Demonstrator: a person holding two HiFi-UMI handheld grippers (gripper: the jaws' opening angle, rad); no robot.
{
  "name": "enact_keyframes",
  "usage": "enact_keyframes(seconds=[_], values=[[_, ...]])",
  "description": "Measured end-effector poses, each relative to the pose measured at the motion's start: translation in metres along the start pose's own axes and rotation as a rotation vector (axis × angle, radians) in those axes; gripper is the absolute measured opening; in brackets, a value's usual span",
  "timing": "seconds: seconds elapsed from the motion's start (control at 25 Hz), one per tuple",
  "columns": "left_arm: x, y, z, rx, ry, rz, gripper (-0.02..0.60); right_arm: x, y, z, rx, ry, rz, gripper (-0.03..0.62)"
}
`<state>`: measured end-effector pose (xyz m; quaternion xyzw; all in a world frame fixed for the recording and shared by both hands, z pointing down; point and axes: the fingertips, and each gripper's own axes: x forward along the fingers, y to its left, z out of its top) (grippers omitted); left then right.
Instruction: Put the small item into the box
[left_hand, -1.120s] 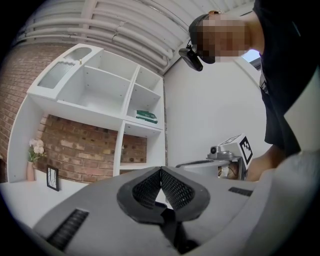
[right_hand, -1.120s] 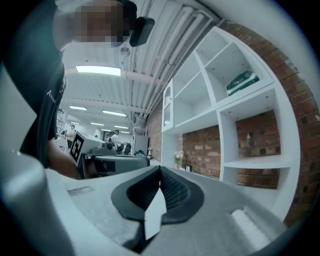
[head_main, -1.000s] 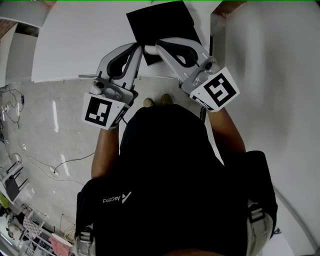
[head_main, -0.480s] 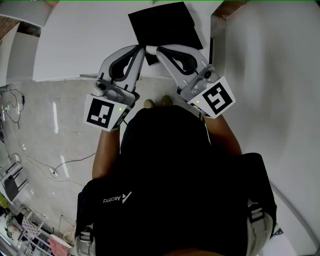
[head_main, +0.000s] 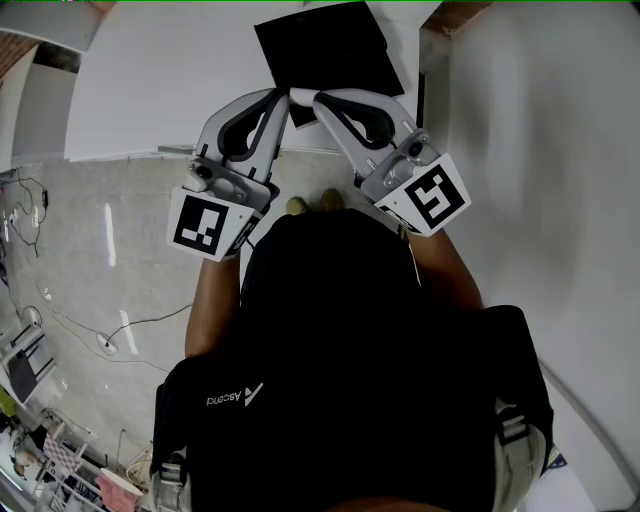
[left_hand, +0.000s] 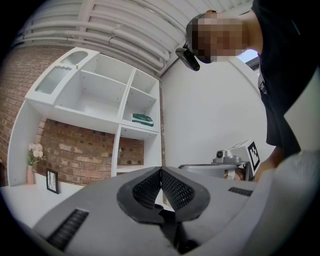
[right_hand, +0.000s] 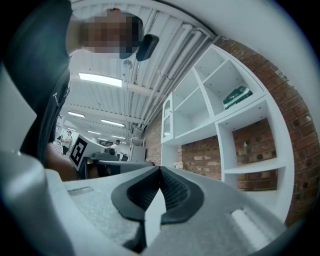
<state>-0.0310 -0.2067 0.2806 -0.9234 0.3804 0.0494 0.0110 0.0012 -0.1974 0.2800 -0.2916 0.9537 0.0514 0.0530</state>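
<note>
Both are pinched shut with nothing in them: the left grey hand-held gripper (left_hand: 160, 172) and the right grey hand-held gripper (right_hand: 160, 171), tips almost meeting. The flat black square box (head_main: 325, 50) lies on the white bench (head_main: 160, 80), and from the head view those tips overlap its near edge.

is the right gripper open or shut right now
Shut and empty: the right gripper shows its jaw tips touching in its own view, with nothing between them.
</note>
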Motion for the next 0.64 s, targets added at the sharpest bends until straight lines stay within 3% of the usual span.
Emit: enact_keyframes(seconds=[0.64], values=[[0.0066, 0.0088, 0.0004, 0.004, 0.006, 0.017, -0.002, 0.0068, -0.0085, -0.0004, 0.011, 0.000, 0.028, 0.002]])
